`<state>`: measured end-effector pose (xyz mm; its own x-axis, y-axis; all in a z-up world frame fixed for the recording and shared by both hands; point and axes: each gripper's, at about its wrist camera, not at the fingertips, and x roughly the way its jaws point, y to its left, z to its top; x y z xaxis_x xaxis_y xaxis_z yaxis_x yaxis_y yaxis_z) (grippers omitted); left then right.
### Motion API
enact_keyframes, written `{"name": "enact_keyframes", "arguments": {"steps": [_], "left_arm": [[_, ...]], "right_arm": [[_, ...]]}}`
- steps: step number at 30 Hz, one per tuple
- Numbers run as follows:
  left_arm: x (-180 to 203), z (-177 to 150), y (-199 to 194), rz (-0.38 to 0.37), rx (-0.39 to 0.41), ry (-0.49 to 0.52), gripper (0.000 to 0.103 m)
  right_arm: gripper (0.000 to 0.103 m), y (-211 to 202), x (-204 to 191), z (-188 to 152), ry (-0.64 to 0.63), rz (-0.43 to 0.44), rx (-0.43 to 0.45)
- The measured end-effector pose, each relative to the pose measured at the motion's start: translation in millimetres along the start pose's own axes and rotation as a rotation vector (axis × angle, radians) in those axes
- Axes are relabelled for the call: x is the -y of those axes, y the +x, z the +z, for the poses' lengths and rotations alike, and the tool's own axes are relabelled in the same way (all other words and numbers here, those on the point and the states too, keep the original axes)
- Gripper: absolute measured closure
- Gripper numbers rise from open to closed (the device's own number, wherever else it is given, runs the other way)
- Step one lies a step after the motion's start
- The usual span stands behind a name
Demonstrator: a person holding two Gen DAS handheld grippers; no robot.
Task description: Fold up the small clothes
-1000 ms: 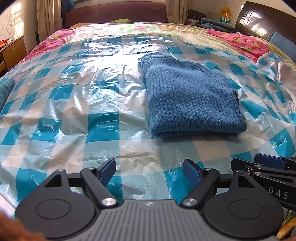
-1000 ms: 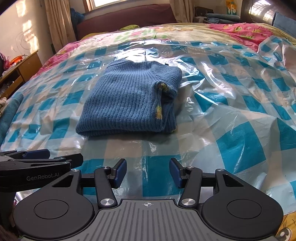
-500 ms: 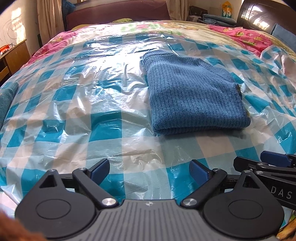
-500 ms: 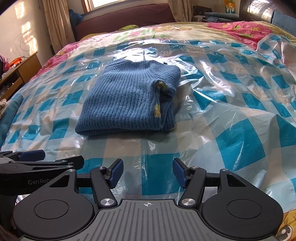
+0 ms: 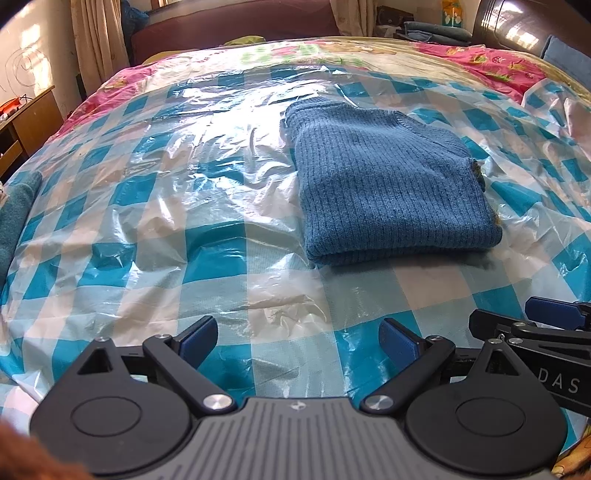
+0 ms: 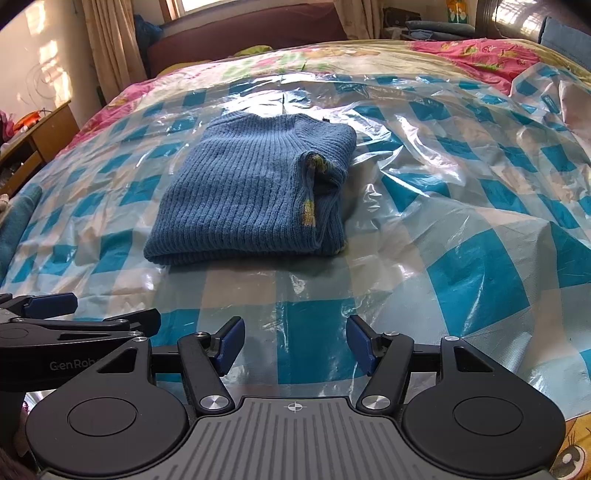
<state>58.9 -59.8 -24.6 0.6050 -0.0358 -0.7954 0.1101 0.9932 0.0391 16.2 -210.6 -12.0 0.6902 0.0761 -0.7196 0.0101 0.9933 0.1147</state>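
Note:
A small blue knitted sweater [image 5: 388,184] lies folded into a compact rectangle on the blue-and-white checked plastic sheet [image 5: 207,206] that covers the bed. It also shows in the right wrist view [image 6: 251,192], with a bit of yellow-green trim at its right folded edge. My left gripper [image 5: 297,341] is open and empty, held low near the front edge of the bed, short of the sweater and to its left. My right gripper [image 6: 295,343] is open and empty, just in front of the sweater. Each gripper shows at the edge of the other's view.
The plastic sheet is wrinkled, with a raised fold at the right [image 6: 480,192]. A pink floral bedspread [image 5: 480,62] lies beyond it. A wooden side table [image 5: 26,122] stands at the left, a dark headboard [image 5: 535,22] at the right, a maroon sofa [image 6: 251,33] behind.
Both grippers have drawn back a little from the sweater and their jaws have opened wider. The sweater has not moved.

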Motion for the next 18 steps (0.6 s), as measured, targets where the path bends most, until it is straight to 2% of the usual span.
{"name": "enact_keyframes", "arguments": {"steps": [18], "left_arm": [[-2.2,-1.1,2.4,-0.020,-0.031,-0.020,0.005]], "right_arm": [[0.041,1.7,1.6,-1.3,0.008,-0.010,-0.015]]}}
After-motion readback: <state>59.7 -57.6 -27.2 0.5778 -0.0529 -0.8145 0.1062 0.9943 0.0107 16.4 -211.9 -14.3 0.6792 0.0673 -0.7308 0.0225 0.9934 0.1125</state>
